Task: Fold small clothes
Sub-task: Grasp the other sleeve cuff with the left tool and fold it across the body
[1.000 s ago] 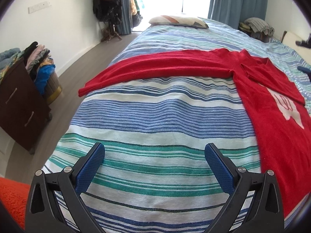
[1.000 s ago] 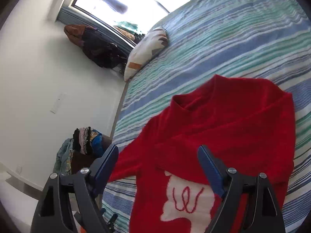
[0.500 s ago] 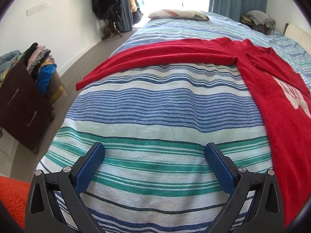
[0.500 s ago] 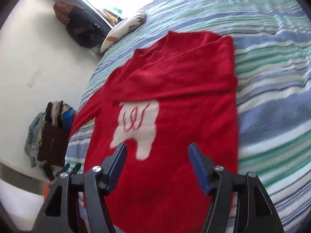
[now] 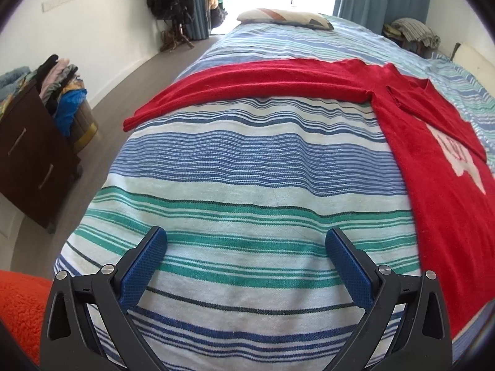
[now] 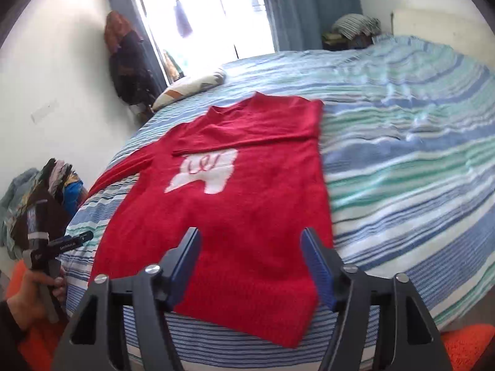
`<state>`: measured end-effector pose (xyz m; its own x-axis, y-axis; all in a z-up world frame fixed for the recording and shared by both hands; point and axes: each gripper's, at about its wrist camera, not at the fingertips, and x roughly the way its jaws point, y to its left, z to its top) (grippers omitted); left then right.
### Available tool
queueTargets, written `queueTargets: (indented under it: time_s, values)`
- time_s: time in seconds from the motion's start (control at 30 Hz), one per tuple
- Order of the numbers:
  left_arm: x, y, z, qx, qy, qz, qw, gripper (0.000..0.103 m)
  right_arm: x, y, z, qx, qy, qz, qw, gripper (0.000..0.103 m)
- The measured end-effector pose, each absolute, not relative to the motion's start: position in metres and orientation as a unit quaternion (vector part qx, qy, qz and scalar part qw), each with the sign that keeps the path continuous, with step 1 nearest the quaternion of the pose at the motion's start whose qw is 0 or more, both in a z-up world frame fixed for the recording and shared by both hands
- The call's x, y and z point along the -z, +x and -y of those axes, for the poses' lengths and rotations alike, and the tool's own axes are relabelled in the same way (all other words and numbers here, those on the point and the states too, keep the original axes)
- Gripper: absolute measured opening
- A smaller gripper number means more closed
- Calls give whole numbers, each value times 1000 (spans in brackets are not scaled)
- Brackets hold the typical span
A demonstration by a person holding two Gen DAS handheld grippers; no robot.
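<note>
Now my right gripper (image 6: 250,262) hangs unclenched over the hem of the red sweater (image 6: 247,191) lying flat on the striped bedspread (image 6: 402,167), left gripper (image 5: 246,262) likewise empty (spread over bare stripes), and a shallow bite could catch one knit layer and skew the fold.

The striped bedspread (image 5: 247,167) lies broad and bare beside the red sweater (image 6: 247,204), open to any approach from the foot of the bed. To the sweater's other side the cover is just as open. Along one edge of the bed a strip of floor (image 5: 130,71) runs free, narrowed by a dark dresser (image 5: 27,154) and a heaped laundry basket (image 5: 77,117). A pillow (image 5: 284,18) sits far off at the head.
</note>
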<state>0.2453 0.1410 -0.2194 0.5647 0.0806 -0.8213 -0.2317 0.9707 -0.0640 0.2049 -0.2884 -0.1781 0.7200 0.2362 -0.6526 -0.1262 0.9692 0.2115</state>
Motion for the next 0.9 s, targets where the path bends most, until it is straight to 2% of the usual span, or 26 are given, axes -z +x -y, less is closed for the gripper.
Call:
queueTargets:
  time_s: [0.1, 0.23, 0.4, 0.57, 0.6, 0.67, 0.77, 0.8, 0.83, 0.9]
  values:
    - [194, 252, -176, -83, -160, -432, 884, 102, 189, 212, 269, -135, 61, -384, 912, 71]
    - [182, 283, -265, -113, -286, -413, 858, 102, 202, 216, 259, -158, 74, -400, 900, 71]
    - [238, 320, -366, -131, -426, -457, 770, 101, 210, 215, 247, -158, 60, -410, 896, 71]
    - [276, 336, -395, -132, -499, -443, 733, 97, 217, 217, 244, -149, 52, -424, 892, 71]
    - [281, 339, -397, -125, -512, -437, 729, 93, 218, 218, 243, -146, 51, -427, 891, 71]
    - [290, 348, -396, -103, -532, -435, 719, 79, 220, 220, 244, -142, 50, -432, 889, 71]
    - [296, 361, -388, -80, -529, -445, 718, 41, 222, 222, 244, -138, 50, -435, 888, 71]
    - [292, 364, -385, -81, -515, -447, 726, 20, 223, 222, 244, -138, 50, -436, 888, 71]
    - [286, 365, -386, -82, -502, -446, 736, 10, 223, 222, 243, -138, 50, -436, 888, 71]
    - [264, 363, -383, -85, -477, -431, 761, 8, 223, 222, 243, -139, 51, -435, 888, 71]
